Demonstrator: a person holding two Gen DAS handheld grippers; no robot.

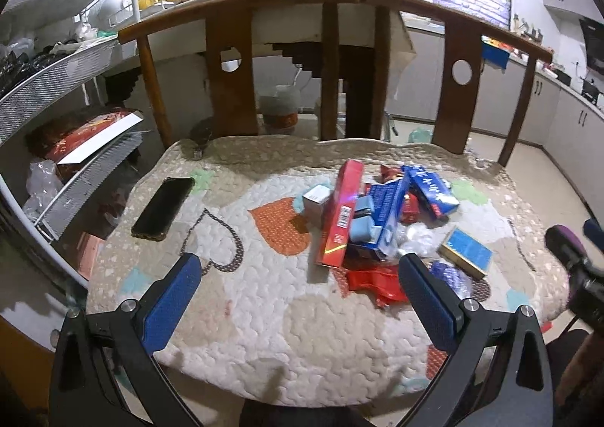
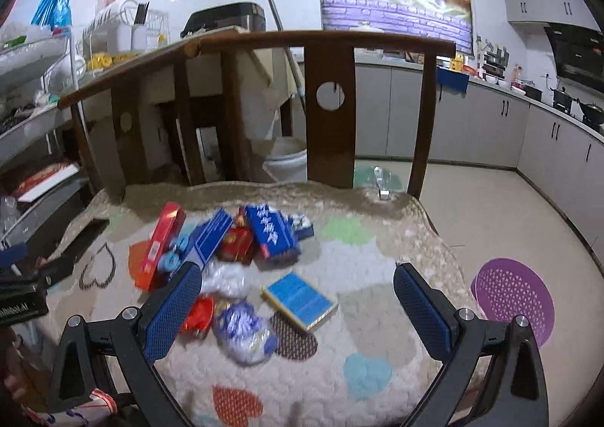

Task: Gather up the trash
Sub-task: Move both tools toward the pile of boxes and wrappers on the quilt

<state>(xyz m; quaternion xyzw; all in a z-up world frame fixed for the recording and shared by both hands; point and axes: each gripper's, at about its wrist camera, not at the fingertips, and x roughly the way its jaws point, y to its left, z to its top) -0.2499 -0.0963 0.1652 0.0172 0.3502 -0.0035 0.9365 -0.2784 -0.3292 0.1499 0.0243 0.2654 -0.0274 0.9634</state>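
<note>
A heap of trash lies on the quilted chair cushion (image 1: pixel 264 313): a long red box (image 1: pixel 339 215), blue cartons (image 1: pixel 430 189), a flat blue box (image 1: pixel 468 251), a red wrapper (image 1: pixel 373 281) and a crumpled blue-white wrapper (image 2: pixel 243 329). My left gripper (image 1: pixel 298 268) hangs open above the cushion, just left of and nearer than the heap. In the right wrist view the same heap shows with the red box (image 2: pixel 160 245), blue carton (image 2: pixel 271 230) and flat blue box (image 2: pixel 300 298). My right gripper (image 2: pixel 296 279) is open over the heap's near side, with nothing between its fingers.
A black phone (image 1: pixel 164 208) lies on the cushion's left side. The wooden chair back (image 1: pixel 332 60) rises behind the heap. Wire shelves (image 1: pixel 56 94) stand at the left. A purple perforated stool (image 2: pixel 513 298) sits on the floor at the right. Kitchen cabinets (image 2: pixel 547 140) line the far wall.
</note>
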